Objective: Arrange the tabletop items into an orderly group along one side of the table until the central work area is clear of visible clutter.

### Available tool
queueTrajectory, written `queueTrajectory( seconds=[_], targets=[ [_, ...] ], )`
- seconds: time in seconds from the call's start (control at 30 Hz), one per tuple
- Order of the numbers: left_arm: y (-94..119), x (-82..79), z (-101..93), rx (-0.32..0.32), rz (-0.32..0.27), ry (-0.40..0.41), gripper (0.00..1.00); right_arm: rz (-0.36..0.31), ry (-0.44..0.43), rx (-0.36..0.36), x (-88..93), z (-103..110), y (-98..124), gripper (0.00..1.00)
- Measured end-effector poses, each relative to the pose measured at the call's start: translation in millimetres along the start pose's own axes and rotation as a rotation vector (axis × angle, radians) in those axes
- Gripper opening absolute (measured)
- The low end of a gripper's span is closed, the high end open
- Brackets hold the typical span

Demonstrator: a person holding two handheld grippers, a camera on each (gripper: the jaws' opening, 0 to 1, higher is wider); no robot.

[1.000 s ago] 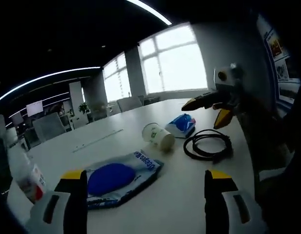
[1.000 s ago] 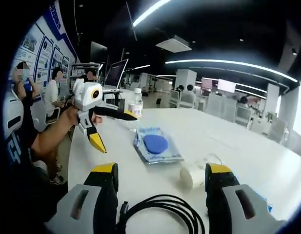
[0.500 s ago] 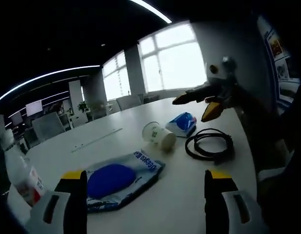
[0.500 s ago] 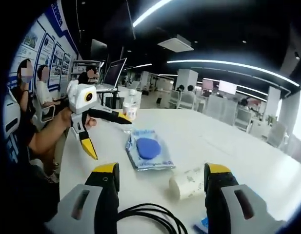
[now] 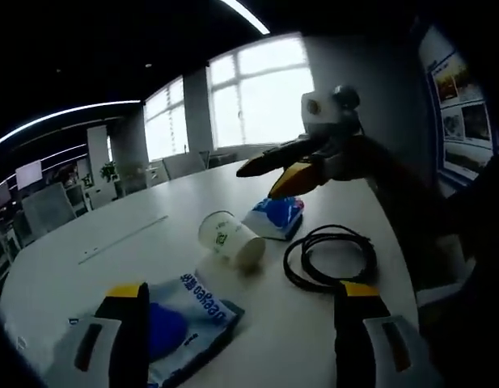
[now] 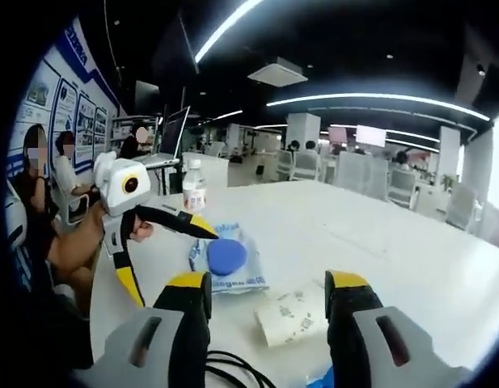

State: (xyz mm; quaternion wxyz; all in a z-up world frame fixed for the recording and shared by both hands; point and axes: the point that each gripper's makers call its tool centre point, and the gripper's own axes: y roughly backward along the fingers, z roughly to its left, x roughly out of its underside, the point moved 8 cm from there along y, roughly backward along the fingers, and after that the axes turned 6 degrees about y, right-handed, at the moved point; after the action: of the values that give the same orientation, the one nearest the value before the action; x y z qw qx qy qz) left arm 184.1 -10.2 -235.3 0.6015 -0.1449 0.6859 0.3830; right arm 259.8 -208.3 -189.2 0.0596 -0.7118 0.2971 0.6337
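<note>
A white paper cup [image 5: 230,238] lies on its side on the white table [image 5: 95,259], next to a blue wipes pack [image 5: 275,217] and a coiled black cable [image 5: 328,257]. A flat pouch with a round blue lid [image 5: 180,327] lies just ahead of my left gripper [image 5: 241,323], whose jaws stand wide open with nothing between them. My right gripper [image 5: 257,182] hovers open above the wipes pack. In the right gripper view, the cup [image 6: 289,314] lies between the open jaws of my right gripper [image 6: 269,303], the pouch [image 6: 225,259] sits beyond it, and my left gripper [image 6: 175,267] hangs open at the left.
A small water bottle [image 6: 194,190] stands at the table's far edge. Part of the cable [image 6: 225,368] and a corner of the blue pack [image 6: 326,378] show at the bottom. Office chairs [image 5: 47,210] surround the table. People sit at desks on the left [image 6: 39,162].
My right gripper has moved in over the wipes pack toward the cup, which now lies between its jaws. The left gripper's view swung right, so the bottle left it. Both stay open.
</note>
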Motion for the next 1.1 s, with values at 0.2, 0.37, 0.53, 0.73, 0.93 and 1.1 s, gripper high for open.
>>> queueTrajectory(
  seconds=[0.2, 0.37, 0.53, 0.73, 0.93, 1.1],
  targets=[
    [-22.8, -6.9, -0.3, 0.071, 0.014, 0.003, 0.89, 0.045, -0.033, 0.011, 6.9, -10.9, -8.1, 0.51],
    [-37.5, -5.7, -3.2, 0.126, 0.035, 0.008, 0.82, 0.077, -0.053, 0.017, 10.1, -16.6, -16.9, 0.48],
    [-50.5, -4.4, -4.1, 0.151, 0.08, -0.003, 0.77, 0.099, -0.07, 0.025, 15.4, -31.6, -27.3, 0.47],
    [-61.8, -2.1, -3.3, 0.165, 0.116, -0.003, 0.74, 0.124, -0.102, 0.033, 28.0, -37.3, -37.5, 0.45],
    [-72.2, 0.5, -2.6, 0.18, 0.147, 0.012, 0.66, 0.129, -0.133, 0.023, 34.1, -38.6, -43.2, 0.4],
    [-80.2, 3.8, 0.1, 0.193, 0.171, 0.027, 0.6, 0.138, -0.131, 0.007, 39.3, -29.2, -43.6, 0.34]
  ],
)
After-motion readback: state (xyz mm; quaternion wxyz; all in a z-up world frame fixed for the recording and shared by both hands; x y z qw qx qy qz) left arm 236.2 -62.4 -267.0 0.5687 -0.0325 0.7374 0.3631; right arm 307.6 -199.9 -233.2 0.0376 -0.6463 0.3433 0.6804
